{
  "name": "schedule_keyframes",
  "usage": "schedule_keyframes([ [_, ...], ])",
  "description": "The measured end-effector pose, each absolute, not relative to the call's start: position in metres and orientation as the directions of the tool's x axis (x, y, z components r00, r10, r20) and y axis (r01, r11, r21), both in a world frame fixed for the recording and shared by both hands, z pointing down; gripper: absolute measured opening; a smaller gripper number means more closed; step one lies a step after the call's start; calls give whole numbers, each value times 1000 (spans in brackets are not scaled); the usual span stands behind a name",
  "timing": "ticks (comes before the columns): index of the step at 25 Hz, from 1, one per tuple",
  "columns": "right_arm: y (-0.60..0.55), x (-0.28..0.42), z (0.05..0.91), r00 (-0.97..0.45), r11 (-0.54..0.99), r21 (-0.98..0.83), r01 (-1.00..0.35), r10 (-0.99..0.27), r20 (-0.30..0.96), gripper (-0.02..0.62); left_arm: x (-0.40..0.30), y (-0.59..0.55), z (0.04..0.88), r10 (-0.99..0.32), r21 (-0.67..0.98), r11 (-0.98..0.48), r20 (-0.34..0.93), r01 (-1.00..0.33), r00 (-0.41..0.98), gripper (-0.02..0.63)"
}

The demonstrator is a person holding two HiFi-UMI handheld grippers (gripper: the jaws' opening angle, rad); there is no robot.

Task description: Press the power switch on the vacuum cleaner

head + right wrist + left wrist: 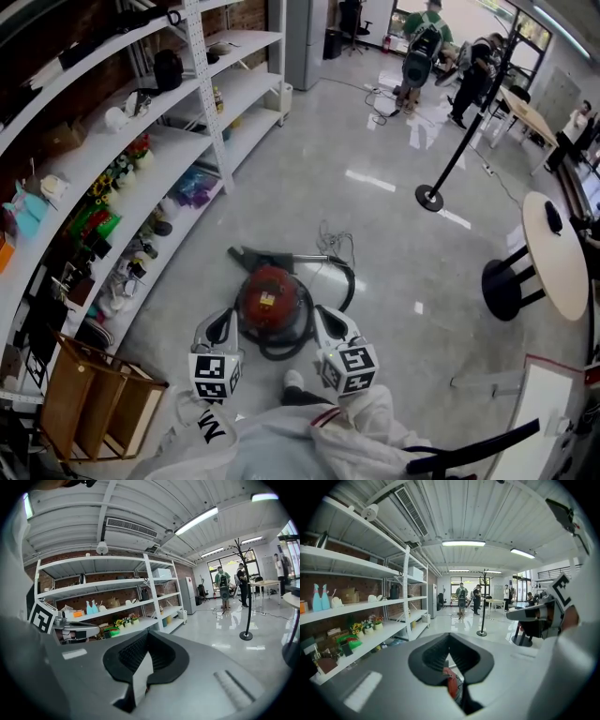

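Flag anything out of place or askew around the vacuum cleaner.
Nothing looks spilled or broken. The vacuum cleaner sits out on the open floor with its hose looped round its body. A thin loose cable lies tangled just beyond it, a possible trip hazard.

The left claw (449,638) has its jaws touching at the tips, nothing between them. Through the gap beneath shows the red vacuum cleaner (451,684), with white shelves (356,603) at left.

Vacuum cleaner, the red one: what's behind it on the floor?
Behind the red vacuum cleaner lie its dark floor nozzle and a tangle of thin cord. The black hose curls round its right side. The floor underneath it is covered.
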State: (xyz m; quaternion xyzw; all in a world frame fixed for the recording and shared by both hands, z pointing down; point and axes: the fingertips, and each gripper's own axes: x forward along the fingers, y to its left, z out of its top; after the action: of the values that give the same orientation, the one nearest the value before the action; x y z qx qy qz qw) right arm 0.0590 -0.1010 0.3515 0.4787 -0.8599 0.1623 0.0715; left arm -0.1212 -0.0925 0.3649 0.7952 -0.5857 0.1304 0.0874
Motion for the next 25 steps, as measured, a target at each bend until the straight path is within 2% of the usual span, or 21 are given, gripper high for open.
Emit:
schedule_keyframes([
  [13,-16,12,340,-512,482,-176,-858,-825,240,0,-177,-3,359,-921,-6,-293,270,-956,281,0],
  [25,56,-11,334,-484,464,-138,-875,-843,235,0,-192,62,355,-916,19,-333,231,-943,328,0],
])
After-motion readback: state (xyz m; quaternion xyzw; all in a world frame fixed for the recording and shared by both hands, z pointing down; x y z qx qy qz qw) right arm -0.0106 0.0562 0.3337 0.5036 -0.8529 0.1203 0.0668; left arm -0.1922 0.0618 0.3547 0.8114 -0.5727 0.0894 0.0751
